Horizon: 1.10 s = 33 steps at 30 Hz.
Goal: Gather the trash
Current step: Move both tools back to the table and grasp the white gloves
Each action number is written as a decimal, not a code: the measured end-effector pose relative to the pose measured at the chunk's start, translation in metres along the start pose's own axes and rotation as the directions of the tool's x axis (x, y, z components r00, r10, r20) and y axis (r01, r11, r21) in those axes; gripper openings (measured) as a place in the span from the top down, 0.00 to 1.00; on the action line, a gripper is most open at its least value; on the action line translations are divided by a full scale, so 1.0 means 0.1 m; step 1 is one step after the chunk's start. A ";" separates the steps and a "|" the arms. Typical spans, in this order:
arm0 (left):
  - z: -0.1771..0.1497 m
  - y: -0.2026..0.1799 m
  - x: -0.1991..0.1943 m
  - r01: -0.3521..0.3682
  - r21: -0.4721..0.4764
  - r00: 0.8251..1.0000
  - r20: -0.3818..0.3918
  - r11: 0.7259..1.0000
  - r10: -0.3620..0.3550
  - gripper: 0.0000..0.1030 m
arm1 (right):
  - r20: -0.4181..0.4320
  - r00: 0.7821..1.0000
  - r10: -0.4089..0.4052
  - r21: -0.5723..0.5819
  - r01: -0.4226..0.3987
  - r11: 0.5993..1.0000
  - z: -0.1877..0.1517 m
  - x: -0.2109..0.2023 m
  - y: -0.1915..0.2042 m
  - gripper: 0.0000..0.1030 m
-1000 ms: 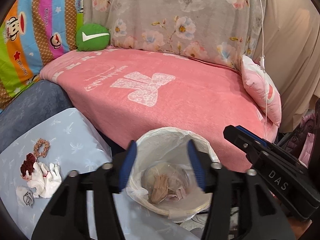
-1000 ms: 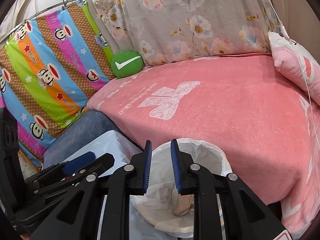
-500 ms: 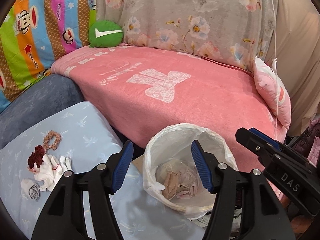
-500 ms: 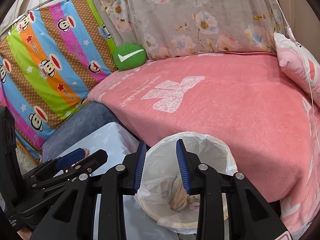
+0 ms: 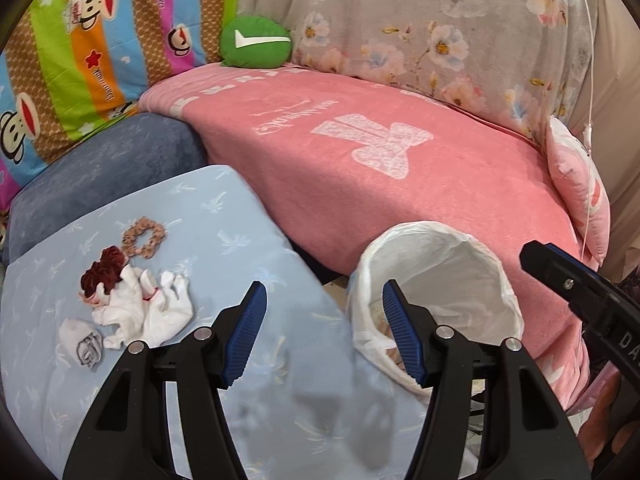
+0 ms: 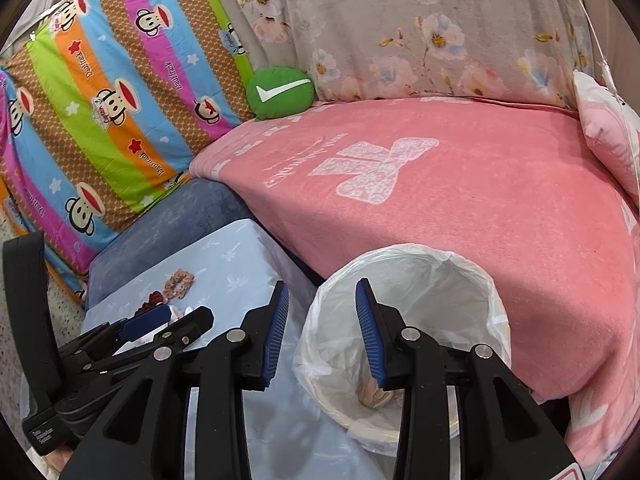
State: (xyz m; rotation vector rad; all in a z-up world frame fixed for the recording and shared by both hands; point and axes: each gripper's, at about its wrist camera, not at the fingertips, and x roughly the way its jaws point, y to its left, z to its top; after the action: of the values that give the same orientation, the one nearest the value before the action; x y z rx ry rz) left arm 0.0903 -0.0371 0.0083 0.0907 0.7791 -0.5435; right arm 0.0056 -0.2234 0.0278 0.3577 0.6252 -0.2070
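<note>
Left hand-held gripper (image 5: 322,330) hangs with its blue pads spread wide and nothing between them, poised over the light blue bench (image 5: 224,216) just beside the trash bin (image 5: 440,264). Right hand-held gripper (image 6: 322,326) is parted too, less widely, also empty, straddling the bin's near rim. The bin, lined with a white bag, stands against the bench's edge with crumpled paper low inside. Left of the bin, on the bench: a crumpled white tissue (image 5: 144,314), a small grey wad (image 5: 82,344), a dark red scrunchie (image 5: 104,270) touching the tissue, and a tan scrunchie (image 5: 144,236) just beyond. Behind the bin, a pink blanket (image 5: 400,184); farther back, a green cushion (image 5: 256,42).
</note>
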 end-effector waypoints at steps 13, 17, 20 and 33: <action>-0.19 0.80 -0.16 -0.114 -0.145 0.993 -0.003 0.983 0.115 0.31 | -0.052 0.997 0.057 -0.075 -0.061 0.995 -0.13 0.27 0.58 0.57; -0.29 1.15 -0.18 -0.166 -0.205 0.986 -0.021 0.965 0.165 0.30 | -0.086 0.993 0.083 -0.106 -0.092 0.990 -0.20 0.43 0.85 0.57; -0.38 1.42 -0.19 -0.207 -0.250 0.978 -0.042 0.946 0.203 0.30 | -0.110 0.989 0.103 -0.128 -0.117 0.985 -0.26 0.54 1.06 0.56; -0.61 2.27 -0.05 -0.288 -0.336 0.957 -0.136 0.897 0.257 0.30 | -0.217 0.961 0.172 -0.202 -0.216 0.955 -0.54 1.16 1.99 0.52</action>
State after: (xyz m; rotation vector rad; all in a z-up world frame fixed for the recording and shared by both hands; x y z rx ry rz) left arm 0.1611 0.1773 -0.0585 -0.1090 0.9225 -0.1267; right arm 0.1272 -0.0296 -0.0300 0.2211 0.7963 0.0904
